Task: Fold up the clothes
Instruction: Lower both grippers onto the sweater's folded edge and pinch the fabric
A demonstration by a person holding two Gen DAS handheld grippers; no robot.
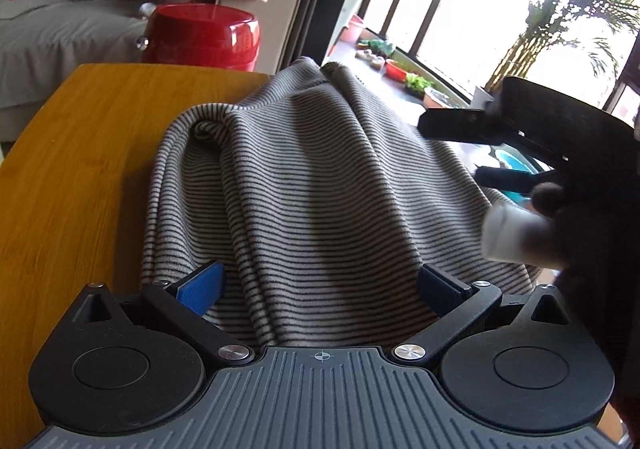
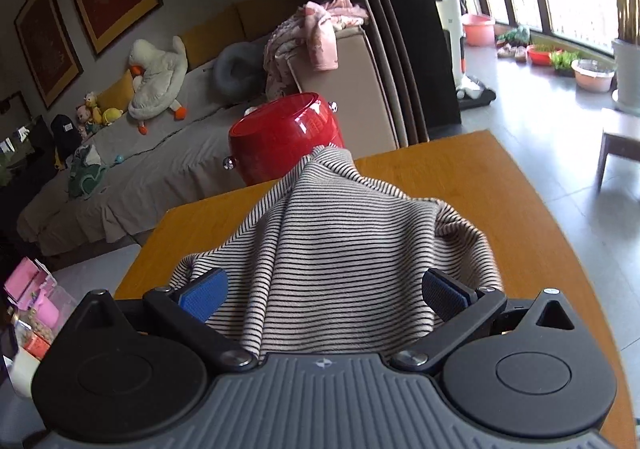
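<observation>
A grey and black striped garment [image 1: 304, 185] lies bunched in loose folds on the wooden table [image 1: 80, 153]. My left gripper [image 1: 320, 289] is open, its blue pads [image 1: 202, 287] wide apart with the cloth lying between them. My right gripper [image 2: 324, 293] is also open, its blue pads [image 2: 204, 295] spread around the near edge of the same garment [image 2: 332, 245], which rises in a ridge toward the table's far edge [image 2: 440, 169]. The right gripper's body also shows in the left wrist view [image 1: 560, 153], at the garment's right side.
A red tub [image 2: 288, 137] stands just beyond the table. Behind it are a grey sofa [image 2: 160, 153] with plush toys and pink clothes [image 2: 320, 29] draped over a box. Basins and plants [image 2: 560, 61] line the window at the right.
</observation>
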